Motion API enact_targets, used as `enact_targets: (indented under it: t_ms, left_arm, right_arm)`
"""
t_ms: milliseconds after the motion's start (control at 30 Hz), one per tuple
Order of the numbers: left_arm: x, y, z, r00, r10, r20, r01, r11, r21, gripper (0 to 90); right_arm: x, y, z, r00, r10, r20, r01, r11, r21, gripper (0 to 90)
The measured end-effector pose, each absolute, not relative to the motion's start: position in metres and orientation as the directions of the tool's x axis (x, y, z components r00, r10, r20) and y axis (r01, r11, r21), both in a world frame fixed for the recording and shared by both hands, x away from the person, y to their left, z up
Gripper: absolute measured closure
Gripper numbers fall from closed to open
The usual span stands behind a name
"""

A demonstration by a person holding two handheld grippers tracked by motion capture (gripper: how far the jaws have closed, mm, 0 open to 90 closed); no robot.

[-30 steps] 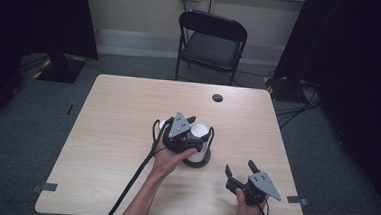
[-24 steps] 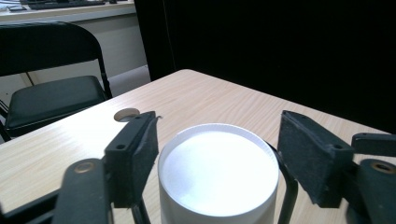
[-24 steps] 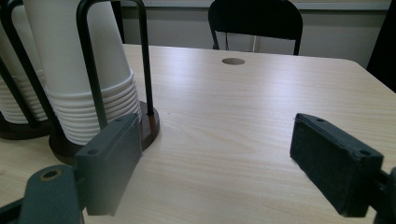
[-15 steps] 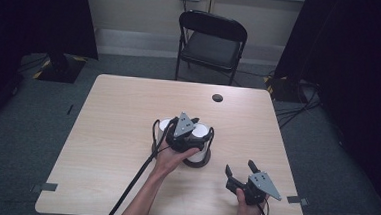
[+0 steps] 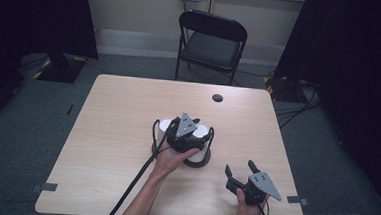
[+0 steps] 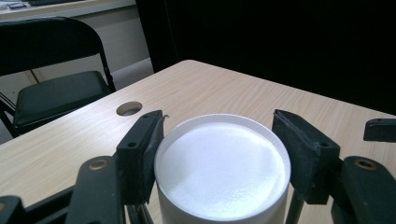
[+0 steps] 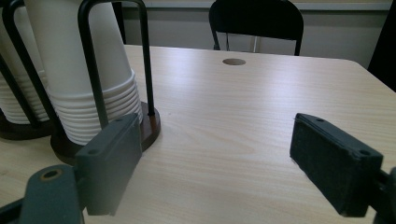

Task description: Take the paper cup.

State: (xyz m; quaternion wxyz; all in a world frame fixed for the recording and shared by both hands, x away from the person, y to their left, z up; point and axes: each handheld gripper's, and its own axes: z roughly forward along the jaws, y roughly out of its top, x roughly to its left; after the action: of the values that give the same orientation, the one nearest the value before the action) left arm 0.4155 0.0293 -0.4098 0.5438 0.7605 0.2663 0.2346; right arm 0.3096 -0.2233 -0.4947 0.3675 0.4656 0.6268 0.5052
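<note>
Dark curtains are ringing the worktop (image 5: 128,113), where the left tool (image 5: 184,132) has just been closing and is gripping the top white cup (image 6: 222,165) in the wire rack (image 7: 112,60). Next, probably lifting straight up. Right tool (image 5: 238,171) is waiting wide near the front edge.

Place: you work in a recording studio or lab.
Signs: black curtains (image 5: 34,13), grey carpet (image 5: 21,142), taped floor marks, lone folding chair (image 5: 211,41), bare table (image 5: 118,113).

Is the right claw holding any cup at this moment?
No, the right claw stands open above bare table, and the stacked white cups sit apart in their wire holder.
</note>
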Motion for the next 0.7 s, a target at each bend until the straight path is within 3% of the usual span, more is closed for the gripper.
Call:
enact_targets:
  t_ms: [700]
  left_arm:
    - [0.409,0.039,-0.398,0.725,0.689,-0.007,0.138,-0.136,0.981,36.0]
  right_arm:
    - [0.309,-0.223,-0.495,-0.295,0.955,0.011,0.212,0.055,0.976,16.1]
